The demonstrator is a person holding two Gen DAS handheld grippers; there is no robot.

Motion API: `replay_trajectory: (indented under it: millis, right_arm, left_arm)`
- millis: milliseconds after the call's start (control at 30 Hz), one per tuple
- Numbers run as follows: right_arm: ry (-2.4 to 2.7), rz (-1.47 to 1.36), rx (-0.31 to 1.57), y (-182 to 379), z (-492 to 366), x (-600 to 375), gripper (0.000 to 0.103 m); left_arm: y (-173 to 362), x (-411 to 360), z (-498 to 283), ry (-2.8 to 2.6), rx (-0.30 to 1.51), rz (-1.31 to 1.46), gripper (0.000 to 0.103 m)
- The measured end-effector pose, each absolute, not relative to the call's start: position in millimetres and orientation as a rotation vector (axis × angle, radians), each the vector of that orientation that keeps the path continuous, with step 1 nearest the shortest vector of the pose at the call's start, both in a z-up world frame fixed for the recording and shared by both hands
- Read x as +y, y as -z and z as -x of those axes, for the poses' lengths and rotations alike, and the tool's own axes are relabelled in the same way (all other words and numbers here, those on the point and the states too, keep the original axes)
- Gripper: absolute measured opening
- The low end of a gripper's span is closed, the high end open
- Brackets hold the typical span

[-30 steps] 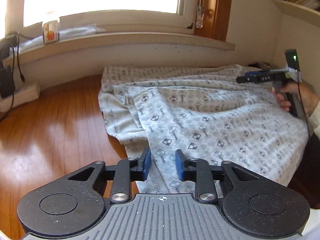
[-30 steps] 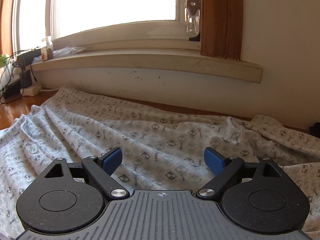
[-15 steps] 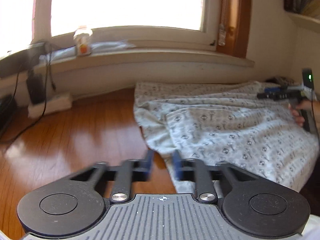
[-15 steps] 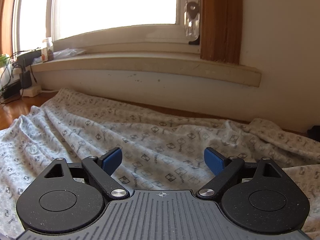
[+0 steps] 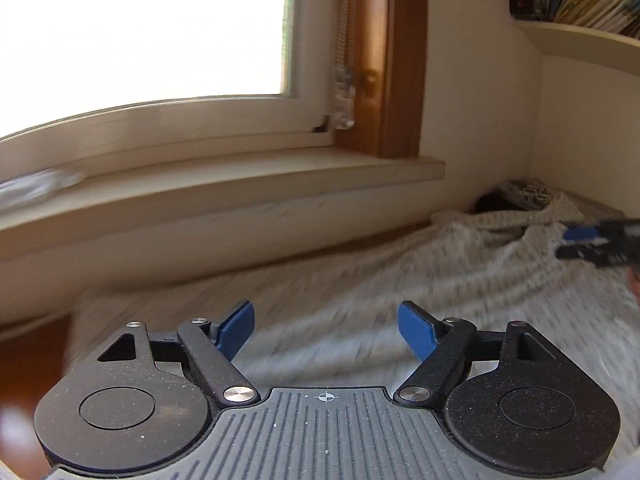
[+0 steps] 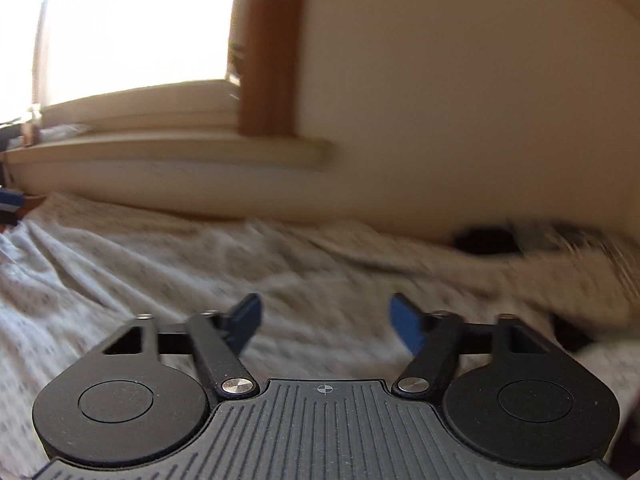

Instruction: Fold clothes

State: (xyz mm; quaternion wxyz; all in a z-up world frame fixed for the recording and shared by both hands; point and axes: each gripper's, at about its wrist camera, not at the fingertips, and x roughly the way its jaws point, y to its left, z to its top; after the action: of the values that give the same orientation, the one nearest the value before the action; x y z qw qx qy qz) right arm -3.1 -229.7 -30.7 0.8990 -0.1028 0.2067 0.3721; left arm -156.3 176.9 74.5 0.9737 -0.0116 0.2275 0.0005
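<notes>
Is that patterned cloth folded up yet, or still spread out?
Spread out. The cloth lies rumpled across the floor below the windowsill; no neat fold shows, though blur hides detail.

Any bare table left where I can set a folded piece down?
Only one patch shows: bare wood table at the garment's left edge, below the sill. Elsewhere the garment runs back to the wall. The right corner is crowded with dark clutter. Both the left gripper and right gripper are open, over cloth.

Overexposed window [image 5: 140, 28]; cream sill [image 5: 224, 184]; apparently books on shelf [image 5: 580, 36]
</notes>
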Motion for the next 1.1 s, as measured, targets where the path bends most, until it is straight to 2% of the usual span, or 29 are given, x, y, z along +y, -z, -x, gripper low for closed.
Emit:
replay_trajectory:
  millis: [33,133,267,367,533,667,900,1100]
  right_arm:
    - [-0.751,0.213,0.435,32,0,-239,0.049]
    - [-0.716,0.224,0.461,37,-9,-250,0.049]
    - [-0.712,0.253,0.498,43,-17,-243,0.051]
    - [-0.724,0.249,0.527,46,-22,-233,0.058]
    - [-0.752,0.26,0.564,49,-23,-214,0.063]
    - [-0.802,0.278,0.584,50,-19,-200,0.078]
    - [-0.836,0.293,0.586,48,-16,-193,0.082]
    - [-0.842,0.289,0.588,47,-16,-192,0.083]
  left_arm:
    - [-71,175,139,0.008,0.466,0.013,0.082]
    - [-57,174,103,0.008,0.528,-0.037,0.082]
    - [-39,186,99,0.024,0.61,-0.018,0.081]
    - [-31,199,104,0.004,0.661,0.017,0.081]
    - [-25,211,123,-0.027,0.666,0.001,0.081]
    - [-23,226,142,-0.038,0.667,0.009,0.081]
    - [-16,237,165,-0.077,0.669,0.024,0.087]
    - [-25,216,148,-0.05,0.655,-0.026,0.088]
